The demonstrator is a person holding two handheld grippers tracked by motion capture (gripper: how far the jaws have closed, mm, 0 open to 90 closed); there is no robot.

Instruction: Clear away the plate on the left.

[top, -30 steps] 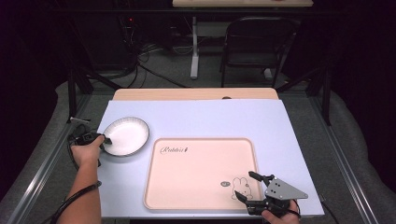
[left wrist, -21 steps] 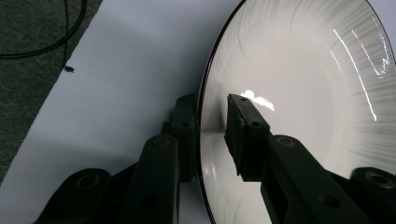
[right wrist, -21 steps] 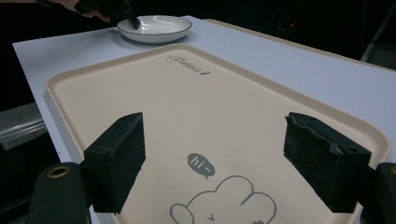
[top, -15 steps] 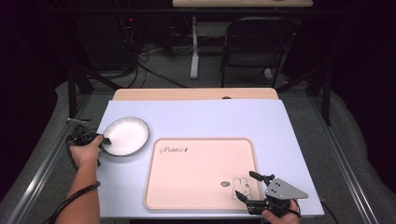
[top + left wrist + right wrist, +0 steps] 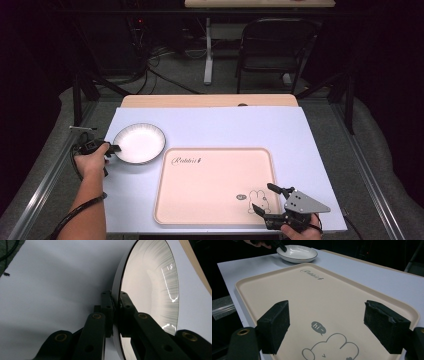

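A white plate point(image 5: 139, 142) with a thin dark rim lies on the pale blue table at the left. My left gripper point(image 5: 114, 148) has just been closing and now pinches the plate's left rim. In the left gripper view the rim of the plate point(image 5: 147, 287) sits clamped between the two black jaws of the left gripper point(image 5: 114, 298). A beige tray point(image 5: 215, 187) with a rabbit drawing lies in the middle. Over the tray's near right corner my right gripper point(image 5: 263, 199) stands open, its pads point(image 5: 275, 323) wide apart above the tray point(image 5: 332, 302) with nothing between them. The plate point(image 5: 297, 253) lies beyond the tray.
The pale blue table top point(image 5: 260, 127) lies on a wooden board point(image 5: 210, 100). A black chair point(image 5: 272, 47) and a table leg with cables stand on the floor beyond. Metal rails point(image 5: 372, 180) run along both sides of the table.
The left gripper's jaws have closed onto the plate's left rim. The left hand shifted slightly; the right gripper has stayed in place.
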